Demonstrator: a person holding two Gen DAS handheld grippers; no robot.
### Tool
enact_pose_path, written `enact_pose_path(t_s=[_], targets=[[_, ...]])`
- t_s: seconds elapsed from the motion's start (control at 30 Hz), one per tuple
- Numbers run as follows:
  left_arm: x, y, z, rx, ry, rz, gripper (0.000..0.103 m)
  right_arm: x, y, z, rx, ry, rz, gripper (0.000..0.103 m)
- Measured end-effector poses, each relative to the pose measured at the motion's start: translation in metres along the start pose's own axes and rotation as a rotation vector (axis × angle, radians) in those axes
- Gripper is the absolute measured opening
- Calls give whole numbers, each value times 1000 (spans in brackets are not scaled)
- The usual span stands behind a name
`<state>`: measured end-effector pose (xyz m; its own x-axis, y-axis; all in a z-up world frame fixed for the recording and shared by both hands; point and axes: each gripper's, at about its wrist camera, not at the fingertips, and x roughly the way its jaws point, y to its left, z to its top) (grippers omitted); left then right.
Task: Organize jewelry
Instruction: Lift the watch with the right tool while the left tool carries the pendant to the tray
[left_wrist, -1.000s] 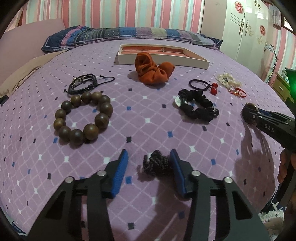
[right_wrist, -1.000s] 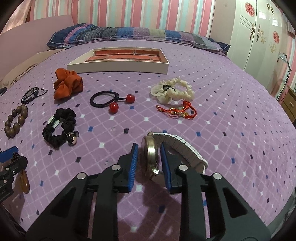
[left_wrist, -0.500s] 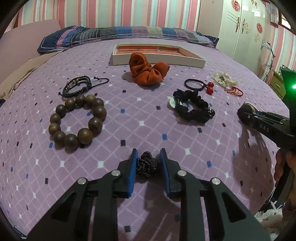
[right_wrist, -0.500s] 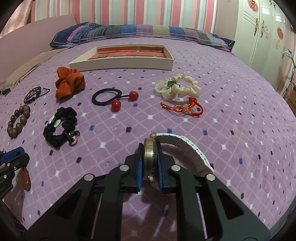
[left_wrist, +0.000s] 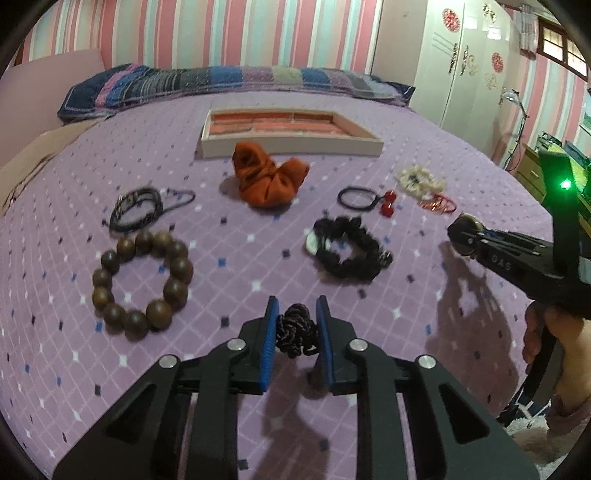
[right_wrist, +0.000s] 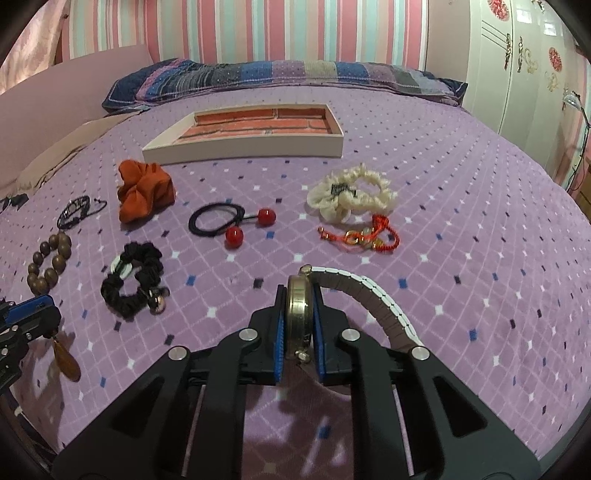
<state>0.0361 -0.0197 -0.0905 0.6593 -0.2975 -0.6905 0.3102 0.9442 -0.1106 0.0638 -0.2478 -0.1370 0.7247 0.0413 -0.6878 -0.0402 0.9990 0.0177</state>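
Left hand-held gripper (left_wrist: 295, 326) is clamped on a cord (left_wrist: 294, 328), right hand-held gripper (right_wrist: 299, 315) on a watch (right_wrist: 300, 314) (pendant dangling); both are best lifted straight, then carried to the tray (right_wrist: 243, 149).

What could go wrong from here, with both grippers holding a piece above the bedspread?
1. The left gripper pinches only the braided cord knot; in the right wrist view an amber pendant dangles below and could snag or swing on the way to the tray.
2. The right gripper holds the watch edge-on by its smooth metal case, while the white band hangs off to one side; it may twist or slip.
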Motion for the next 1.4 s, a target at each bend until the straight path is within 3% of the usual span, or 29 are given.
enact_pose_path(t_s=[0.33, 0.77, 1.07, 1.4], targets=[[-6, 8, 52, 1, -69, 10, 17, 3, 2, 39, -17, -46, -8, 13], [19, 41, 158, -28, -142, 16, 17, 34, 3, 137, -48, -129, -11, 13], [88, 69, 242, -51, -116, 27, 17, 101, 10, 222, -74, -104, 1, 13], [204, 106, 314, -103, -3, 42, 17, 210, 13, 292, -83, -5, 14, 13]])
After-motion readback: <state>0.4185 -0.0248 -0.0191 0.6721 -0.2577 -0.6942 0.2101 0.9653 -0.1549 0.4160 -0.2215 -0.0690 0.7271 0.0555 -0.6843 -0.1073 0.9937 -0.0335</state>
